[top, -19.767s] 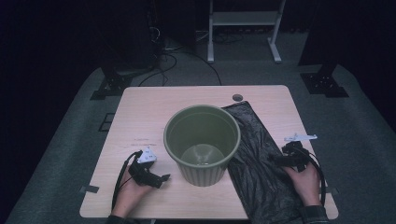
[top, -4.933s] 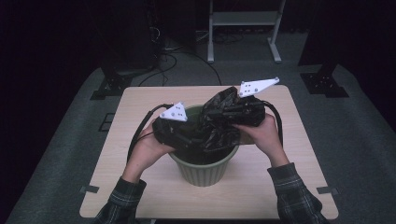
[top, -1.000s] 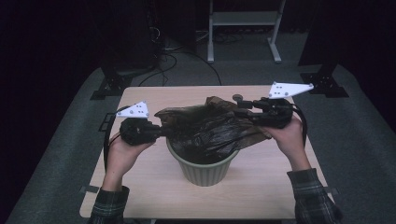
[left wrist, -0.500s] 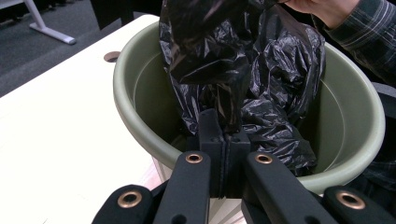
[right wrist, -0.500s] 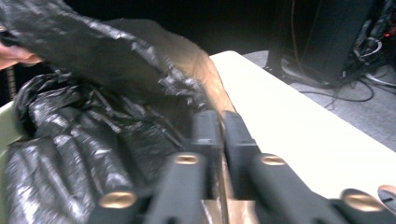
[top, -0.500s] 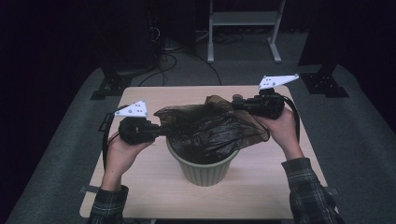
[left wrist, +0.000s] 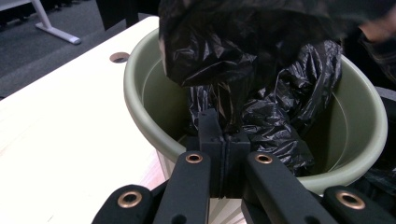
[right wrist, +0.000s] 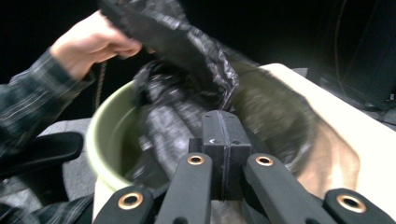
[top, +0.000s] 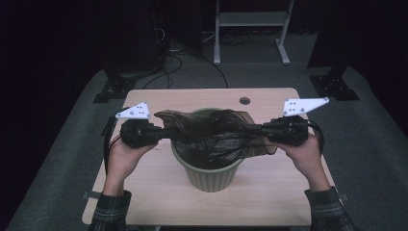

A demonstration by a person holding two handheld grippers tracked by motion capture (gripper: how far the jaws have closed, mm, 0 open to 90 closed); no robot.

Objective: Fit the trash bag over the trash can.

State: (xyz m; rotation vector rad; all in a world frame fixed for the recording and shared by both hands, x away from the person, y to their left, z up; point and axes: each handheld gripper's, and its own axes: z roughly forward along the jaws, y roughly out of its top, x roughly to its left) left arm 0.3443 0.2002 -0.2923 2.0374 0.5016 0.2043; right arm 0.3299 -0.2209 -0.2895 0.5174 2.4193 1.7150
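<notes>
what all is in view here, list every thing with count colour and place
bin: one, pale green, round, stands mid table
bin bag: one, black, thin plastic, stretched over the bin's mouth, part hanging inside
table: one, light wood, with a round hole near its far edge
white frame: one, on the floor beyond the table
cables: several, black, on the floor far left
left gripper: one, black, shut on the bag's left edge
right gripper: one, black, shut on the bag's right edge
hands: two, sleeves plaid, one at each gripper
</notes>
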